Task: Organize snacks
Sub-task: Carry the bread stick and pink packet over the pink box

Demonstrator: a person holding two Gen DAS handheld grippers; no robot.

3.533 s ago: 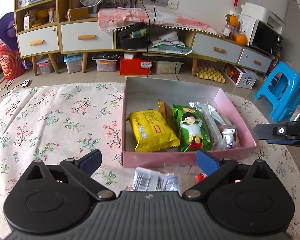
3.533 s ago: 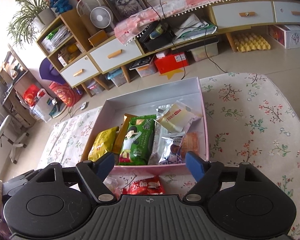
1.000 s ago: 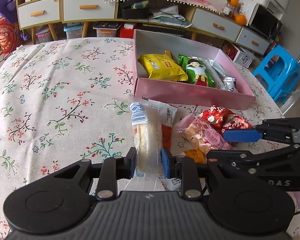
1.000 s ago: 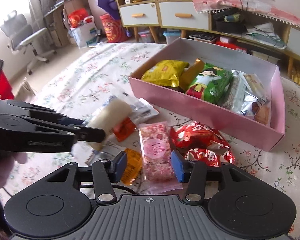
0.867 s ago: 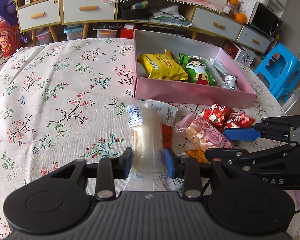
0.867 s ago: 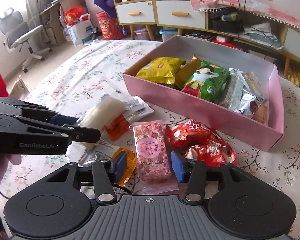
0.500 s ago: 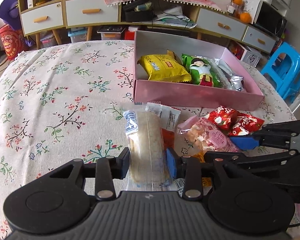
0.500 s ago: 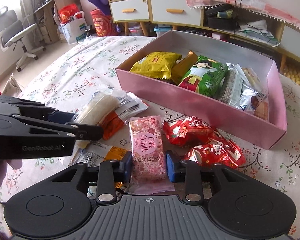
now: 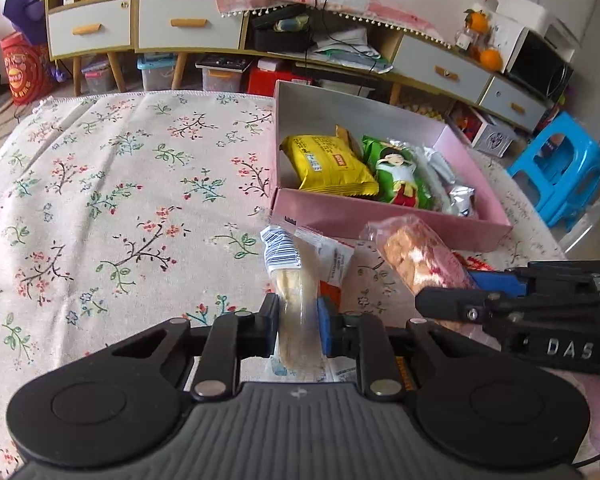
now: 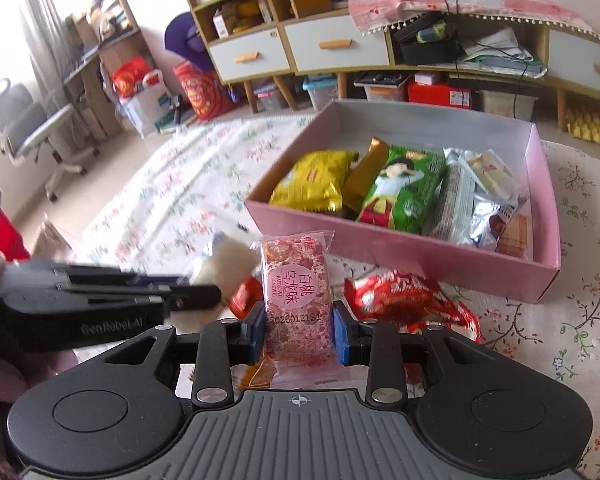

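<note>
My left gripper [image 9: 298, 326] is shut on a pale roll snack in clear wrap [image 9: 296, 300], its barcoded end sticking forward above the cloth. My right gripper [image 10: 299, 330] is shut on a pink snack bar packet [image 10: 296, 292], lifted off the table. From the left wrist view that pink packet [image 9: 420, 258] hangs at the right, held by the right gripper [image 9: 472, 284]. Ahead lies the pink box [image 9: 388, 222] holding a yellow bag [image 9: 328, 164], a green packet [image 9: 400, 176] and silver wrappers [image 10: 484, 204]. The left gripper's fingers [image 10: 140, 288] cross the right wrist view's left side.
Red packets [image 10: 408, 300], an orange wrapper [image 10: 260, 372] and a white-and-orange packet [image 9: 336, 264] lie on the flowered tablecloth [image 9: 120, 200] before the box. A blue stool [image 9: 560, 172] stands beyond the table's right edge. Cabinets [image 9: 180, 20] line the far wall.
Both grippers have closed tighter on their snacks. The right gripper has lifted the pink packet off the table and rolled. The roll snack now stands narrower between the left pads.
</note>
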